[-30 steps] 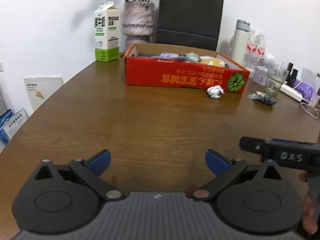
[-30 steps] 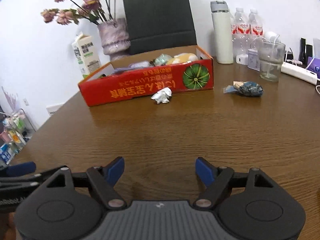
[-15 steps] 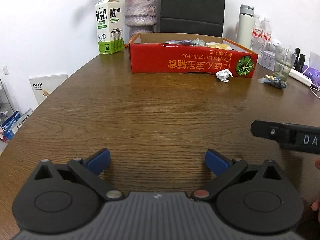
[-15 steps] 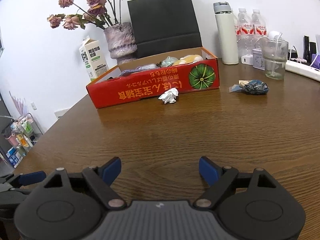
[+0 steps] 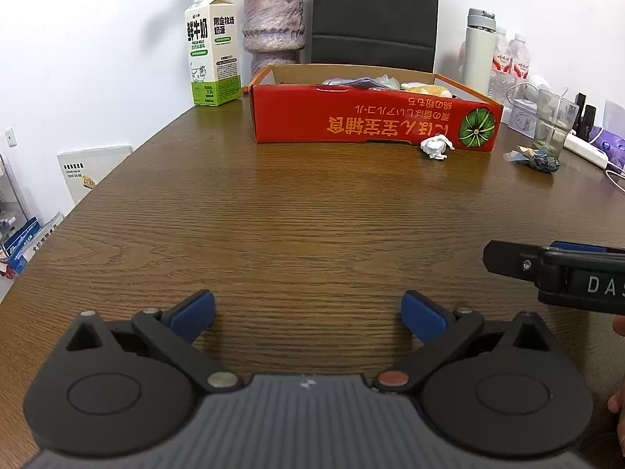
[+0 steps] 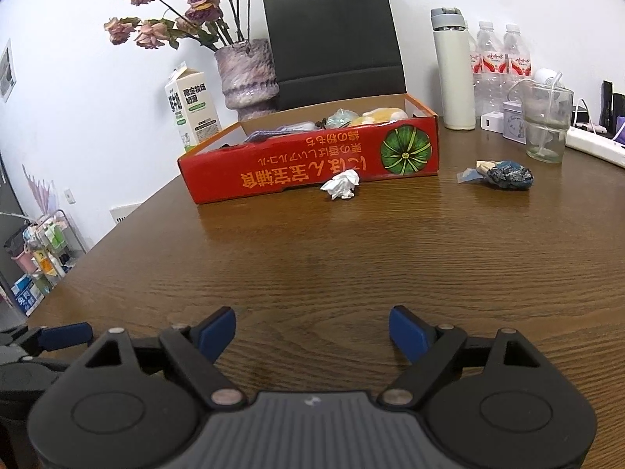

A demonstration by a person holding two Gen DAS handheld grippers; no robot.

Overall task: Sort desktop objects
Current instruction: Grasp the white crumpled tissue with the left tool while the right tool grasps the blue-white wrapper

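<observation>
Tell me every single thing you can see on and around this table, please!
table: one, brown wood, under everything
box: one, red cardboard, far middle, several items inside
paper ball: one, white, just in front of the box
wrapper wad: one, dark blue, right of the box
milk carton: one, white and green, left of the box
vase: one, mauve, holding dried roses, behind the box
paper bag: one, black, behind the box
flask: one, white, right rear
water bottles: at least two, clear, beside the flask
glass: one, clear, far right
power strip: one, white, far right
left gripper: one, black with blue pads, open, empty
right gripper: one, same, open, empty
</observation>
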